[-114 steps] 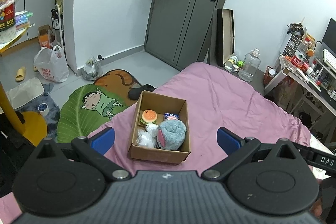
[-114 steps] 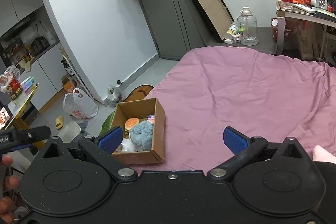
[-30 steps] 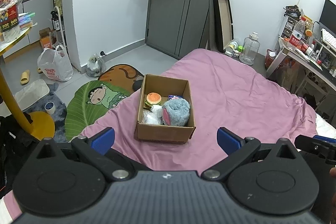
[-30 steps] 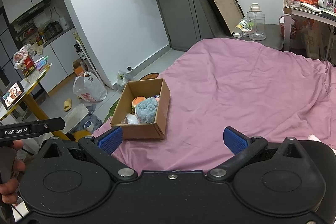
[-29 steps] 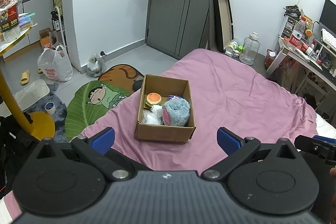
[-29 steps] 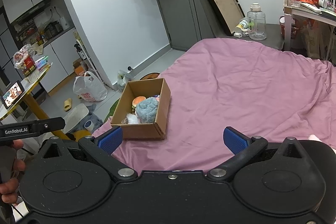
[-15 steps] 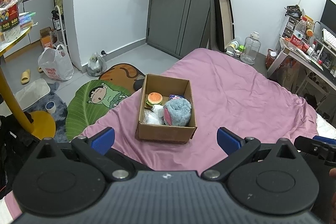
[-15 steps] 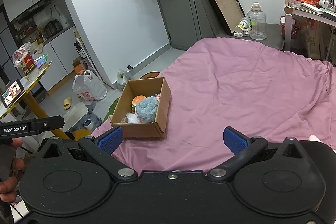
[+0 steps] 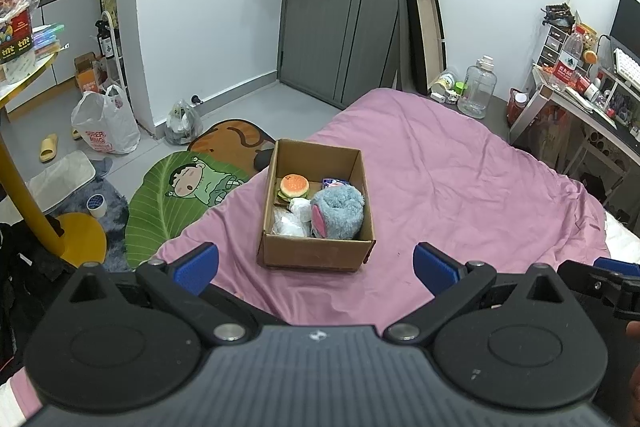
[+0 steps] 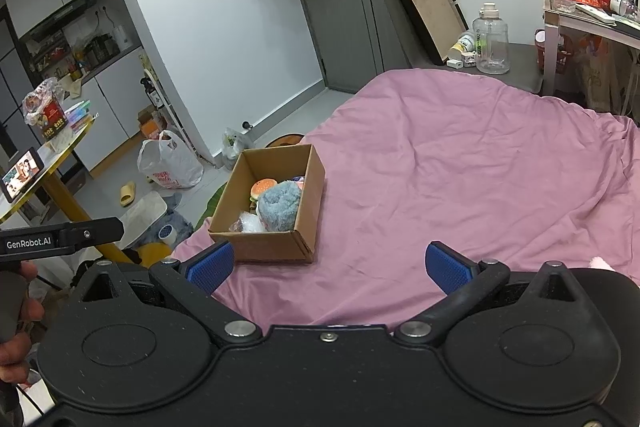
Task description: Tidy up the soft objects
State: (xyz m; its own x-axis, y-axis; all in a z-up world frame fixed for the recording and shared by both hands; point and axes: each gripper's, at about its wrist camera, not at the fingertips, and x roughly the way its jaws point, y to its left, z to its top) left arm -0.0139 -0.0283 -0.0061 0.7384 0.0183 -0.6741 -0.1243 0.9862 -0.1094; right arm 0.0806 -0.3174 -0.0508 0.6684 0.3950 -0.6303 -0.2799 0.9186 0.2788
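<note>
A: Pink bedsheet (image 9: 460,187) everywhere, cardboard box (image 9: 316,255) dead ahead of the left tool (image 9: 316,269), both tools spread and empty.

B: Looks packed: burger toy (image 9: 294,185), blue plush (image 9: 340,213) inside. Maybe 1 stray remains; only the right tool (image 10: 330,265) glimpses something pink (image 10: 600,263) beside it.

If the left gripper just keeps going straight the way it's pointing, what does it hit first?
Probably the cardboard box on the pink bedspread: the open left gripper frames its near wall, with nothing visible between. Depth is hard to judge through the fisheye.
</note>
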